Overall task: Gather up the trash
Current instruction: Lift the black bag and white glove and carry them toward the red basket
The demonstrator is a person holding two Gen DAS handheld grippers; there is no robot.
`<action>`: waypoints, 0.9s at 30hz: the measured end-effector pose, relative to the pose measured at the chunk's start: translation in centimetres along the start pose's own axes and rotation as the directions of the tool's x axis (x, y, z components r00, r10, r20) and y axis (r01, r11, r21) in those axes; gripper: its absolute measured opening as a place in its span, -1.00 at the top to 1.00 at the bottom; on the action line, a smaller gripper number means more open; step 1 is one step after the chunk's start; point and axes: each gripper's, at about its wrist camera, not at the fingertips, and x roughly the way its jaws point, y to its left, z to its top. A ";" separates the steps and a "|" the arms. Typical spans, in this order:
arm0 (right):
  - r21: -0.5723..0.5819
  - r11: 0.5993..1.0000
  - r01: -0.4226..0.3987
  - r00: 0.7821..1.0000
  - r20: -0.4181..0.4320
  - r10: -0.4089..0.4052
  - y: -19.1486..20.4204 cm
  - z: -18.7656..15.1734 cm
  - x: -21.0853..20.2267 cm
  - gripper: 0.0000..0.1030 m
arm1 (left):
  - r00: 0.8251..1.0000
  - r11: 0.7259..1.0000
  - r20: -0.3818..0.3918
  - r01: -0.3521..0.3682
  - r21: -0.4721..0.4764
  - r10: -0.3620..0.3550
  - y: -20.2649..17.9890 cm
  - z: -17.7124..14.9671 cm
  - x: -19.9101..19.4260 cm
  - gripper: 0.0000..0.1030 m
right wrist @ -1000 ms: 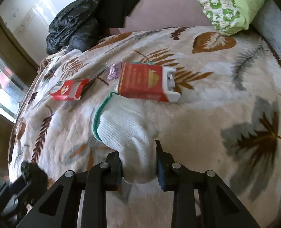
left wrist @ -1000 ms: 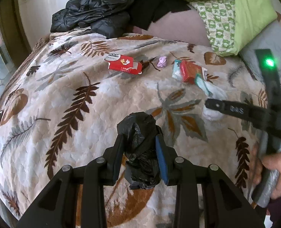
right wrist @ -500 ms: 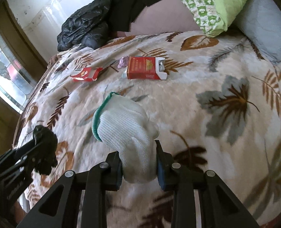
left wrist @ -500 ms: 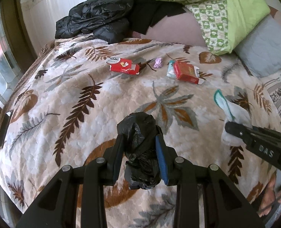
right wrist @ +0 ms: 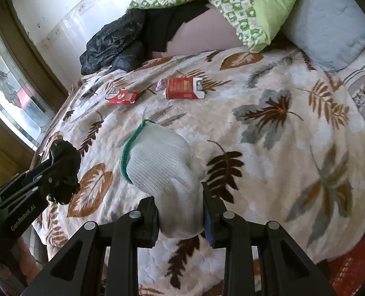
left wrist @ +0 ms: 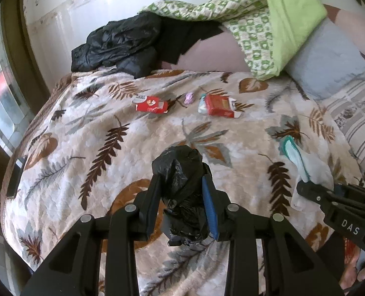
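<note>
Near half of bed open, far edge and right side blocked.

I see bare leaf-print blanket (left wrist: pixel 88 133) under and ahead of both grippers, wide room to pass. Further ahead, a row across the middle: small red packet (left wrist: pixel 151 105), purple wad (left wrist: pixel 189 97), red carton (left wrist: pixel 218 105), each a little apart from the next. Behind them the black jacket (left wrist: pixel 116 44) and the green quilt (left wrist: pixel 251 24) pile against the wall. Grey pillow (left wrist: pixel 330 66) closes the right. Window frame (right wrist: pixel 17 56) bounds the left. My left gripper (left wrist: pixel 181 187) and right gripper (right wrist: pixel 180 207) are well apart, blanket between.
</note>
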 end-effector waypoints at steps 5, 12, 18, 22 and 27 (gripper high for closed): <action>0.002 1.000 0.020 0.999 0.037 -0.020 -0.2 -0.7 -2.2 0.41 | 1.000 1.000 0.025 0.015 0.022 -0.016 -1.0 0.0 -1.2 0.37; 0.010 0.999 0.046 0.996 0.079 -0.047 -1.1 -1.4 -5.0 0.41 | 0.998 0.997 0.040 0.039 0.060 -0.041 -2.8 -0.1 -2.1 0.37; 0.017 0.998 0.055 0.993 0.103 -0.056 -1.9 -2.1 -6.9 0.41 | 0.997 0.994 0.046 0.054 0.092 -0.059 -4.1 -0.1 -2.6 0.37; 0.035 0.998 0.060 0.992 0.113 -0.063 -2.8 -2.6 -7.9 0.41 | 0.996 0.990 0.059 0.064 0.130 -0.072 -5.3 -0.1 -3.2 0.37; 0.067 0.995 0.078 0.989 0.118 -0.085 -4.3 -3.2 -8.9 0.41 | 0.992 0.980 0.074 0.087 0.181 -0.102 -7.3 0.2 -3.8 0.37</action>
